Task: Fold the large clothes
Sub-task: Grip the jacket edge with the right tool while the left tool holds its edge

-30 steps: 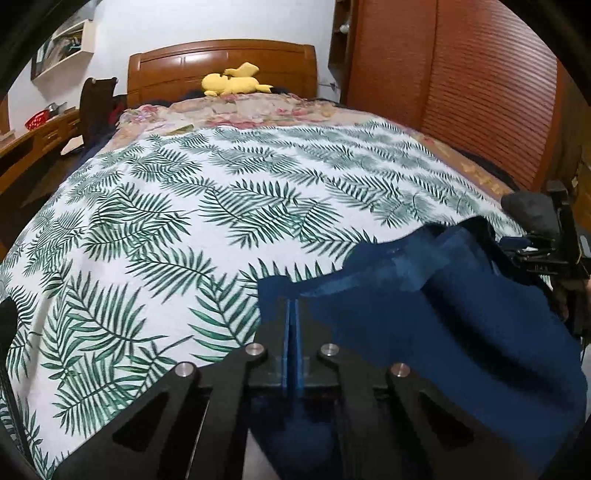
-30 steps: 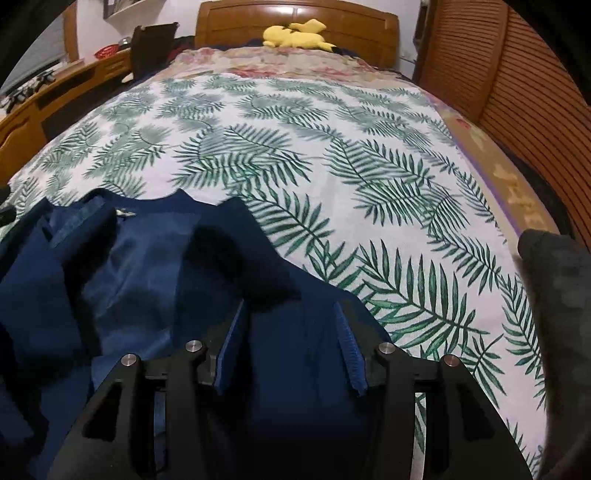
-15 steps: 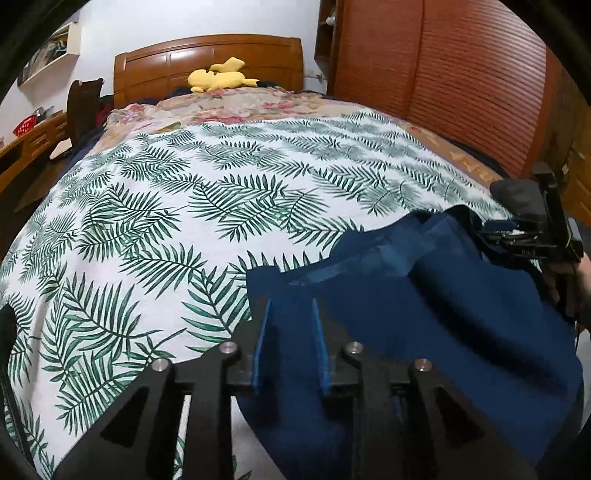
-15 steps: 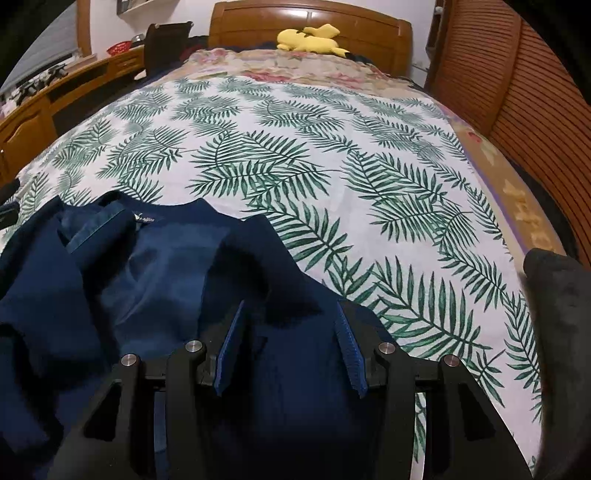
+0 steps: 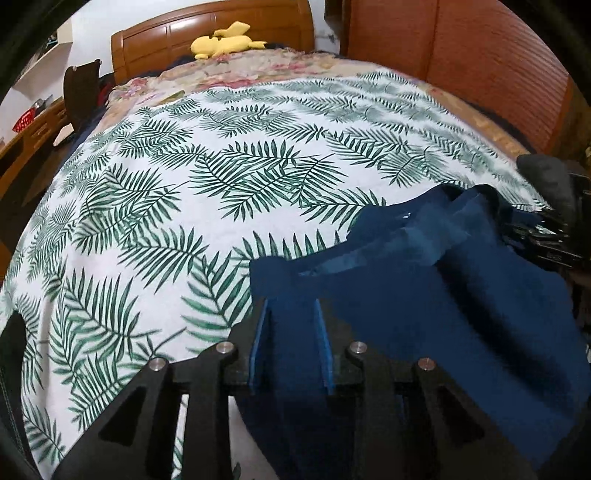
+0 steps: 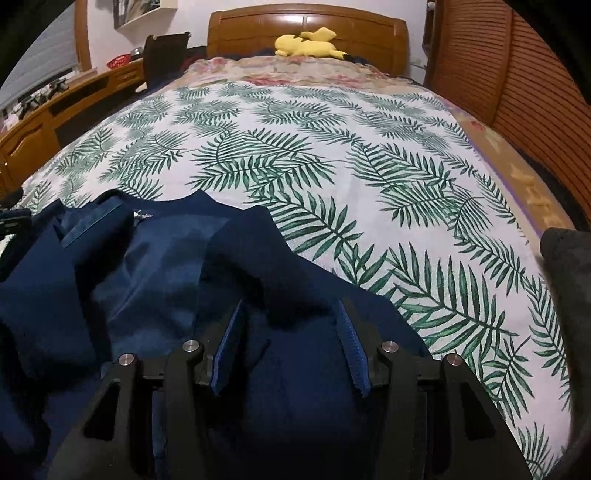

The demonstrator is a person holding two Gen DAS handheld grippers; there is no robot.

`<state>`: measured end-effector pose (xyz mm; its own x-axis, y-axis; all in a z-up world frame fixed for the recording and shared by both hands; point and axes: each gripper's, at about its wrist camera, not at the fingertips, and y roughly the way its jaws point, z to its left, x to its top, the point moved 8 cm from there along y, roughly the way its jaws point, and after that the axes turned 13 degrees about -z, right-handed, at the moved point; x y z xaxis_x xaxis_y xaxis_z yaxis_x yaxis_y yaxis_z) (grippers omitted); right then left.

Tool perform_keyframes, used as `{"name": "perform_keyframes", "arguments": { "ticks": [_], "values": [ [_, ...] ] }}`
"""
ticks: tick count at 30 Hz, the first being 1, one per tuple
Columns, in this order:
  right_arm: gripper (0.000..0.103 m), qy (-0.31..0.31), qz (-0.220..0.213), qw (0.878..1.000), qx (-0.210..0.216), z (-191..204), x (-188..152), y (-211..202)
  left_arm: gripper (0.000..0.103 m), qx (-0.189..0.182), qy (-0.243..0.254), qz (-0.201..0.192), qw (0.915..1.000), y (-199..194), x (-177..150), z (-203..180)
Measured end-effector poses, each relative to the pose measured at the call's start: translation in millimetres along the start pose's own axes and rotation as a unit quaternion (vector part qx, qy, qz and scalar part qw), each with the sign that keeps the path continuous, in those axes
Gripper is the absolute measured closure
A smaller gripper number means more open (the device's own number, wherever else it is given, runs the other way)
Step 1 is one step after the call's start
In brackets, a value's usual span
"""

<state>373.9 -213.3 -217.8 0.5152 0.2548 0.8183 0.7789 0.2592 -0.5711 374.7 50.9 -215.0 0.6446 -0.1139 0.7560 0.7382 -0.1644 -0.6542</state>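
Presently the navy garment point(image 6: 159, 266) lies rumpled at the near edge of the bed point(image 5: 207, 192), both left tongs point(image 5: 291, 343) and right tongs point(image 6: 288, 347) gaping above it, likely seeking fresh holds for spreading.

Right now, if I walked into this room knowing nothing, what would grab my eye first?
Probably the bedspread with green palm leaves on white, covering most of the bed. Next, the dark blue garment lying rumpled at the near end, with the left tool and the right tool both open over it. Far off, a yellow plush toy lies by the wooden headboard.
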Motion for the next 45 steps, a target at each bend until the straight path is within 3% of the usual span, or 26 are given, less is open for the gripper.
{"name": "perform_keyframes", "arguments": {
  "ticks": [3,9,16,17,18,20,23,29,35,39,42,45],
  "values": [
    [0.051,-0.004,0.003,1.000,0.006,1,-1,-2,0.080,0.010,0.009,0.018,0.9997,13,4,-4],
    [0.051,-0.003,0.009,1.000,0.016,1,-2,-2,0.080,0.070,0.042,0.050,0.9954,32,0,3],
    [0.051,-0.006,0.012,1.000,0.018,2,-1,-1,0.080,0.079,0.061,0.054,0.9935,31,-6,3],
    [0.056,-0.005,0.011,1.000,0.024,3,-1,-1,0.088,0.074,0.062,0.053,0.9939,30,-7,2],
    [0.073,-0.003,0.010,0.999,0.037,6,0,-2,0.096,0.067,0.062,0.052,0.9944,29,-7,0],
    [0.094,-0.003,0.009,0.998,0.055,9,2,-3,0.100,0.077,0.069,0.044,0.9937,24,-5,2],
    [0.100,-0.013,-0.018,0.997,0.067,12,12,-13,0.101,0.092,0.066,0.003,0.9936,1,10,8],
    [0.101,0.016,-0.100,0.994,0.038,-17,47,-45,0.101,0.120,0.046,-0.065,0.9895,-46,37,34],
    [0.101,0.106,-0.146,0.984,-0.015,-79,69,-68,0.101,0.153,0.020,-0.109,0.9819,-64,45,61],
    [0.102,0.164,-0.106,0.978,-0.069,-124,51,-55,0.101,0.159,0.004,-0.101,0.9821,-54,39,76],
    [0.101,0.138,-0.073,0.982,-0.108,-130,35,-40,0.101,0.152,-0.011,-0.091,0.9842,-47,33,81],
    [0.101,0.110,-0.057,0.985,-0.120,-124,31,-36,0.101,0.134,-0.031,-0.080,0.9873,-43,29,81]
  ]
}}
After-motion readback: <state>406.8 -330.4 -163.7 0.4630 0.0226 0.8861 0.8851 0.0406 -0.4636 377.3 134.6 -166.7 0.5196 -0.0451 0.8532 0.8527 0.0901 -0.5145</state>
